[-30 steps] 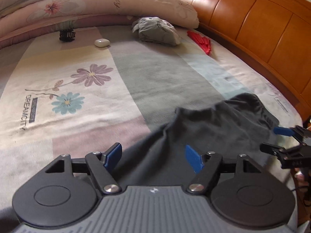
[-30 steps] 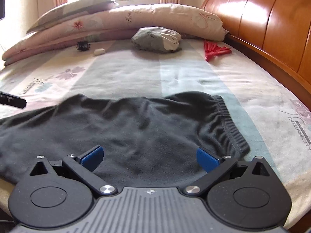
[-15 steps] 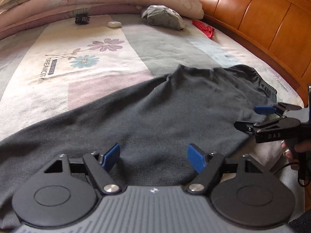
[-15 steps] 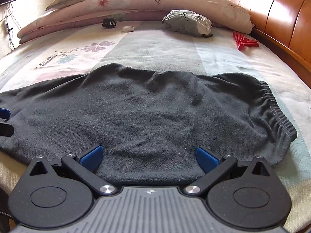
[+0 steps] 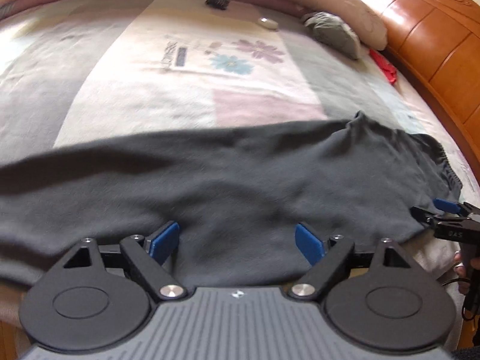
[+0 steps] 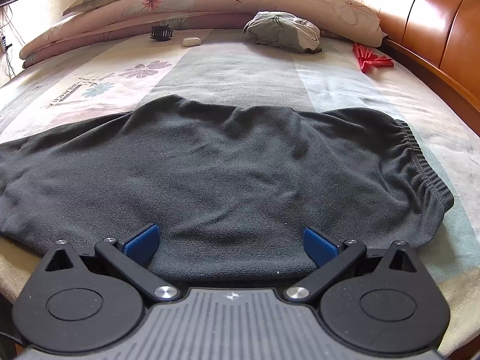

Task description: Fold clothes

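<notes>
Faintly, "DREAMCITY" on bedsheet

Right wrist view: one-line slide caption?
Open right gripper poised over dark grey fleece trousers laid flat on a floral bedsheet, elastic waistband to the right.

A red fan, white case and black hair clip lie on the bedspread (floral).

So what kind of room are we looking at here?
Most likely a home bedroom. A dark garment lies spread on a bed with a floral sheet, rolled floral bedding is stacked at the far edge, and a polished wooden headboard runs along the right.
</notes>
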Tool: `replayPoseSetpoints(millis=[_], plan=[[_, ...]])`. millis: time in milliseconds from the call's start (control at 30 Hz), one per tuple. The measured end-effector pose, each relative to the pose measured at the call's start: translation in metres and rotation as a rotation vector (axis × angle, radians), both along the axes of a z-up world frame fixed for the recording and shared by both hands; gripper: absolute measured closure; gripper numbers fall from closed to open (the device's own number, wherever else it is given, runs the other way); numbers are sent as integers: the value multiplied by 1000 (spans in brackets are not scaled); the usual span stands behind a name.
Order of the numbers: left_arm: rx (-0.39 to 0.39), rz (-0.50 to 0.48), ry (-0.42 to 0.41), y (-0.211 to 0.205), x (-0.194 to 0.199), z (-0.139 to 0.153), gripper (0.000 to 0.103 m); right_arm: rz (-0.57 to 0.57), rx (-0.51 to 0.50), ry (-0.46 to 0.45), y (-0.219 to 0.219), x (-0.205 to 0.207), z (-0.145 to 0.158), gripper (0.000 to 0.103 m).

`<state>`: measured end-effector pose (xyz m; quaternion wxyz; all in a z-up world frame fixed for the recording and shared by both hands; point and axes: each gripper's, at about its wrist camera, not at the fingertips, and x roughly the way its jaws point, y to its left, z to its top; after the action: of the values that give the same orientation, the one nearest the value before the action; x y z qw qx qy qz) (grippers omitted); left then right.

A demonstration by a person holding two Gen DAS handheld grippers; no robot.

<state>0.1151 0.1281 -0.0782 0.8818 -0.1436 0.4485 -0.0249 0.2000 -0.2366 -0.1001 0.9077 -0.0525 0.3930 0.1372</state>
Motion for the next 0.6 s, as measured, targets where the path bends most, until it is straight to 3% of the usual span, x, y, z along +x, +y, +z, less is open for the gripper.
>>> replayPoseSetpoints(millis=[100,267,433,600], plan=[[-66,7,24,14,-13,0,15,-10,-5,5,1,0,0,0],[14,99,-35,41,-18,6,15,-22,-15,16,4,1,2,0],[-41,119,-11,56,-30,-9,13,-38,-26,24,6,1,3,0],[-49,100,3,63,-42,2,12,-46,-29,34,7,2,3,0]])
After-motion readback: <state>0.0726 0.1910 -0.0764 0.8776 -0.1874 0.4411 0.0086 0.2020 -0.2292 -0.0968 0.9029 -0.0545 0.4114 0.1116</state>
